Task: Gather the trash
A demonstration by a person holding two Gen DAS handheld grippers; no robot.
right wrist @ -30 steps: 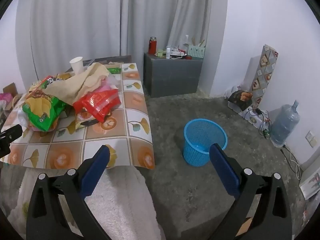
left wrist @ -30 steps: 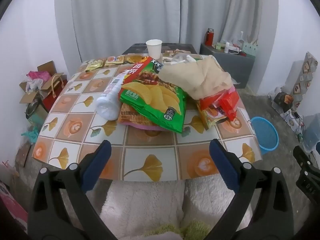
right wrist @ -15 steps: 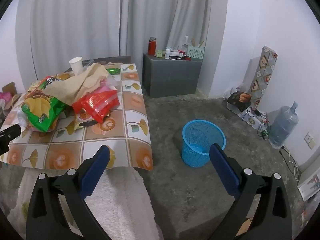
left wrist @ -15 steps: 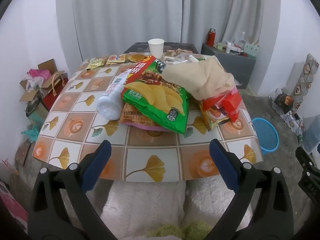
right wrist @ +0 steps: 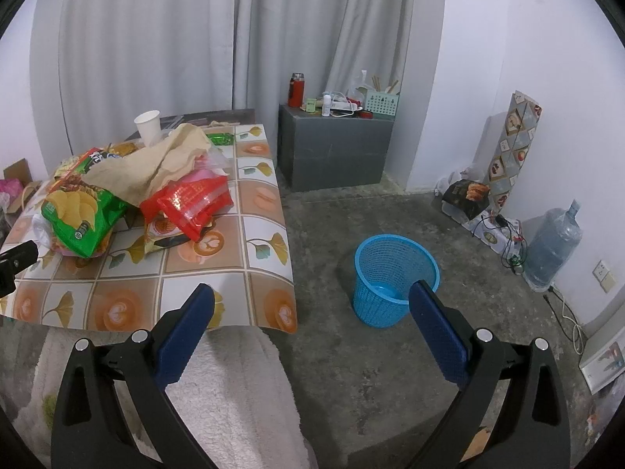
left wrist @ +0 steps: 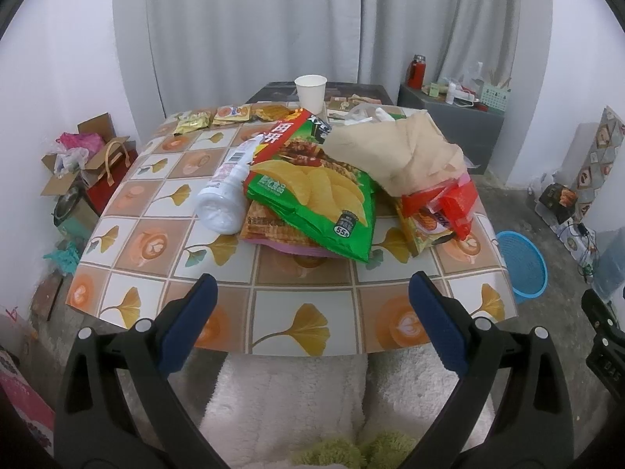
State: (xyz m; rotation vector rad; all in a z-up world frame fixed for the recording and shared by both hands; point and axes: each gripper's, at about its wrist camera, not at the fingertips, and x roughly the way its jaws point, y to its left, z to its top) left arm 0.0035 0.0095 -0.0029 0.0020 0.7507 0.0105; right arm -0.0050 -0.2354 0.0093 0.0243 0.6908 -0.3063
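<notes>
A heap of trash lies on the tiled table [left wrist: 304,320]: a green chip bag [left wrist: 312,199], a white bottle [left wrist: 228,191] on its side, crumpled brown paper [left wrist: 394,148], a red wrapper [left wrist: 449,203] and a white paper cup [left wrist: 310,92] at the back. The chip bag [right wrist: 78,215] and the red wrapper [right wrist: 191,203] also show in the right wrist view. A blue mesh bin [right wrist: 394,277] stands on the floor right of the table. My left gripper [left wrist: 308,316] is open and empty before the table's near edge. My right gripper [right wrist: 308,324] is open and empty, above the floor near the bin.
Small snack packets [left wrist: 230,113] lie at the table's far left. A grey cabinet [right wrist: 336,152] with a red flask stands behind. Cardboard boxes [left wrist: 78,172] sit left of the table. A water jug [right wrist: 554,246] and cables lie by the right wall. White fleece [right wrist: 234,391] lies below.
Both grippers have drifted slightly; the table and bin sit a little lower in view. Nothing was grasped or released.
</notes>
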